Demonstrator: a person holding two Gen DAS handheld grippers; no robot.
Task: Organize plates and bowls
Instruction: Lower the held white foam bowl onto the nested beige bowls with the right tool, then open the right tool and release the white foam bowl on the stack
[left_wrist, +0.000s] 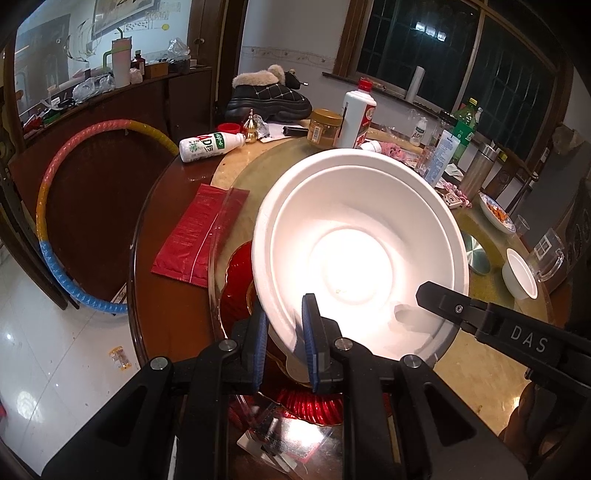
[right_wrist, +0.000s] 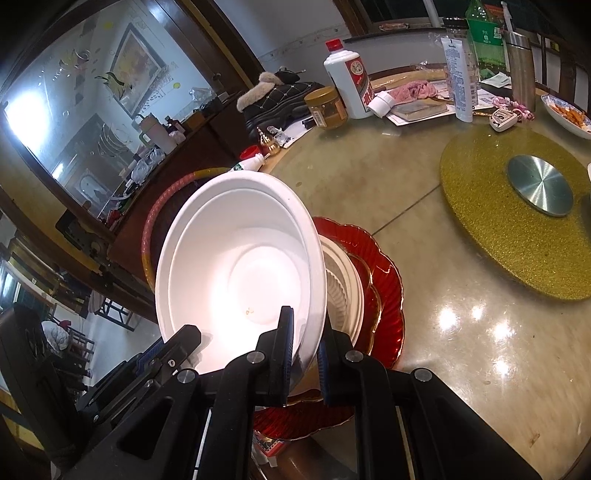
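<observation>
While its blue-padded jaws stand nearly closed, the left gripper (left_wrist: 284, 332) pinches the near left rim of a large white bowl (left_wrist: 354, 251), one pad inside the wall and the other outside it. Opposite, the right gripper (right_wrist: 304, 350) is likewise clamped almost fully together on the near right edge of the same bowl (right_wrist: 240, 273), again with the rim sandwiched between its pads. In the left wrist view the right gripper's black finger (left_wrist: 454, 306) reaches in over the bowl's right lip. Held by both, the bowl is tilted, its open mouth turned towards the cameras and its far rim raised. A second white rim shows just inside the outer one, so it may be two bowls nested; I cannot tell for certain.

Directly beneath and behind the bowl sits a ribbed cream plate (right_wrist: 343, 291), which rests on a scalloped red glass plate (right_wrist: 388, 280) at the edge of the round table (right_wrist: 424, 295). Further right on the table lies a glittery gold turntable mat (right_wrist: 491, 236). A small white bowl (left_wrist: 519, 273) stands well apart to the right, and a red packet (left_wrist: 195, 236) lies to the left.
</observation>
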